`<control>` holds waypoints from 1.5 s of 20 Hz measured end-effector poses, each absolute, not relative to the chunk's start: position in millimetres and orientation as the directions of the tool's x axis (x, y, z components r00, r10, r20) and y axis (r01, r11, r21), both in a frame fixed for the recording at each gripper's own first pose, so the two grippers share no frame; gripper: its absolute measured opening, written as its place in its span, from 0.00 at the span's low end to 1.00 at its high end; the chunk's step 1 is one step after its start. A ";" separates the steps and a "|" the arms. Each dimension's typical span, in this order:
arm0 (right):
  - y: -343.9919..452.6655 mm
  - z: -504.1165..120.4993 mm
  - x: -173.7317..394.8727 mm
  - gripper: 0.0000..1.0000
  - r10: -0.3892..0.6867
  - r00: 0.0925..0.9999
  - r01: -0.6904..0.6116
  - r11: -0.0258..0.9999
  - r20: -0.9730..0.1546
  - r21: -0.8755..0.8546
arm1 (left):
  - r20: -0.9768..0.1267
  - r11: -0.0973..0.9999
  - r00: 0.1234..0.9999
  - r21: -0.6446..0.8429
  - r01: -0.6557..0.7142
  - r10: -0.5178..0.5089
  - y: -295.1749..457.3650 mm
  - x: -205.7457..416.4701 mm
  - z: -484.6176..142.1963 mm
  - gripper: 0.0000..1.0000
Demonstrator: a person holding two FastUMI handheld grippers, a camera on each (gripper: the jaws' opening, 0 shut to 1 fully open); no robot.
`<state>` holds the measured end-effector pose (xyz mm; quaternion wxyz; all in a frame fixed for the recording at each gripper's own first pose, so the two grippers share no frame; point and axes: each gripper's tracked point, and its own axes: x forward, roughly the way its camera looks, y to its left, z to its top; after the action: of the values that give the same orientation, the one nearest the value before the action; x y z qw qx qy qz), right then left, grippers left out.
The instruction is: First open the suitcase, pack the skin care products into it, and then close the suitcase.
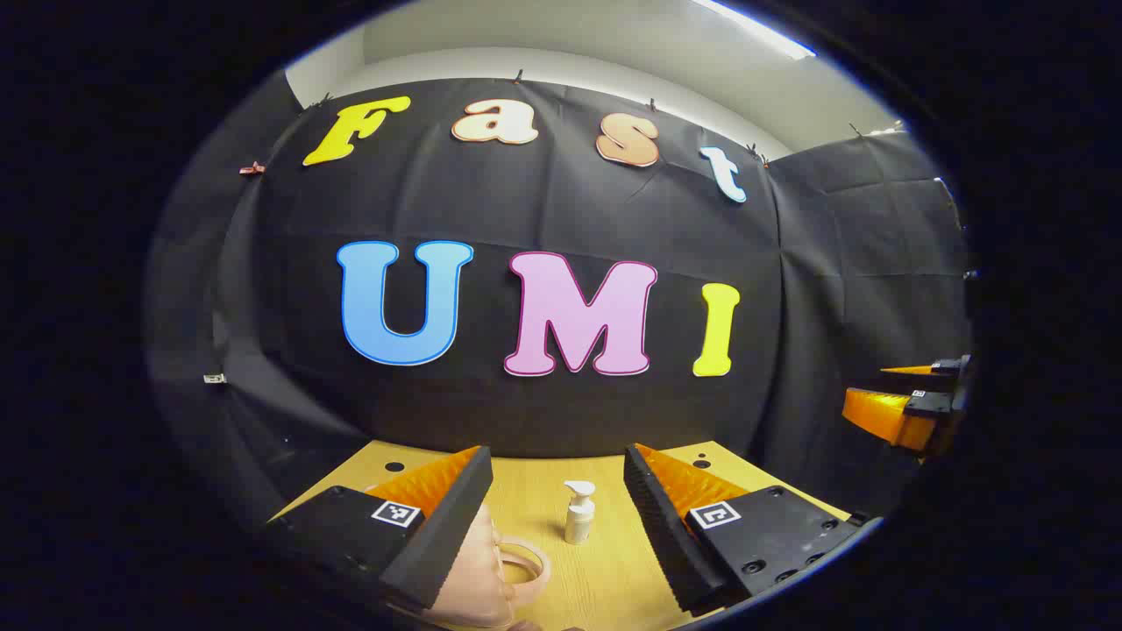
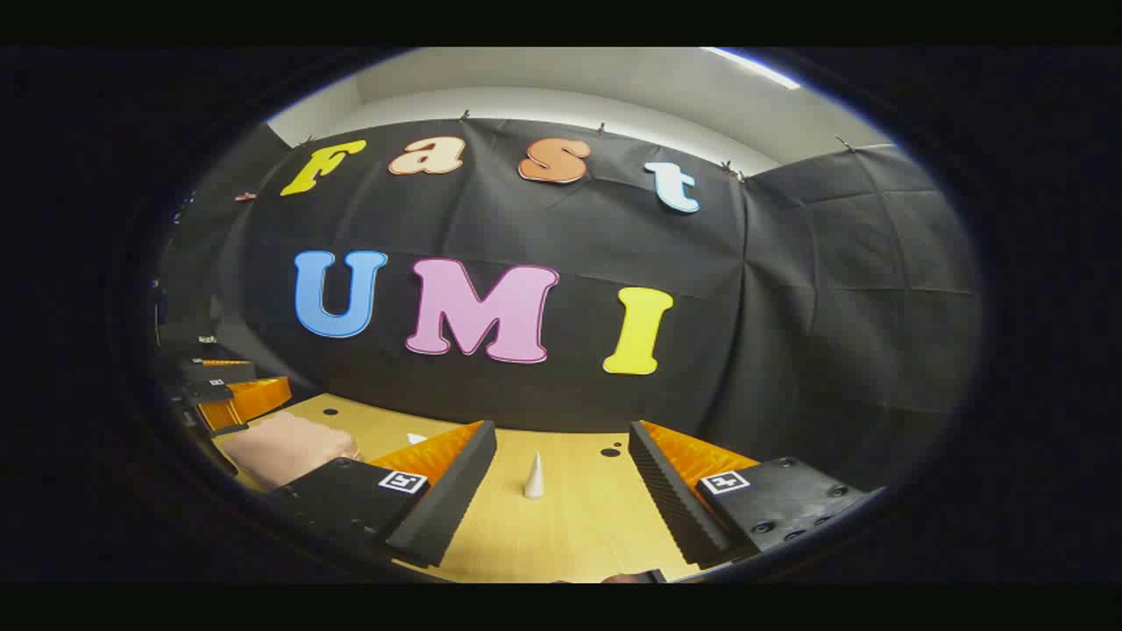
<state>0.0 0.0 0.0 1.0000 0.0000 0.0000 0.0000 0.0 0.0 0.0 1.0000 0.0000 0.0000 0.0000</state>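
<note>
A small pink suitcase (image 1: pixel 478 574) with a looped handle (image 1: pixel 523 561) lies shut on the wooden table (image 1: pixel 605 578), partly under my left gripper's near finger. My left gripper (image 1: pixel 557 491) hovers open above the table. A white pump bottle (image 1: pixel 578 513) stands upright just beyond the gap between its fingers. In the right gripper view the suitcase (image 2: pixel 285 447) lies at the left, and a white cone-shaped tube (image 2: pixel 533 478) stands ahead of my open right gripper (image 2: pixel 561 464). The other gripper (image 2: pixel 232 394) shows beyond the suitcase at far left.
The wooden table (image 2: pixel 578 526) has dark round holes (image 2: pixel 611 452) near its back edge and ends at the black cloth wall. The right gripper (image 1: pixel 912 407) appears at the far right of the left gripper view, off the table's side.
</note>
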 end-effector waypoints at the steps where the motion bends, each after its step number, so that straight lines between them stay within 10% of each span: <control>1: -1.9 -1.2 -1.6 0.96 -0.007 1.000 0.007 1.000 -0.006 0.003 | -0.011 1.000 1.000 -0.001 0.006 -0.006 -1.5 -0.5 -5.5 0.95; 18: 21.9 -3.0 -11.5 0.94 0.015 1.000 -0.015 0.998 -0.002 -0.057 | -0.096 0.996 0.992 0.005 0.085 -0.084 -3.7 -8.2 -50.8 0.96; 30: 21.9 -11.1 7.8 0.97 0.066 0.998 -0.066 0.998 -0.008 -0.020 | -0.425 0.999 0.905 0.039 0.035 -0.015 1.2 51.5 -191.8 0.96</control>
<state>7.8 21.9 -11.1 0.9994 -0.0100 0.0038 0.0329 51.5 1.2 -191.8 0.9757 0.0230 0.2177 -0.0129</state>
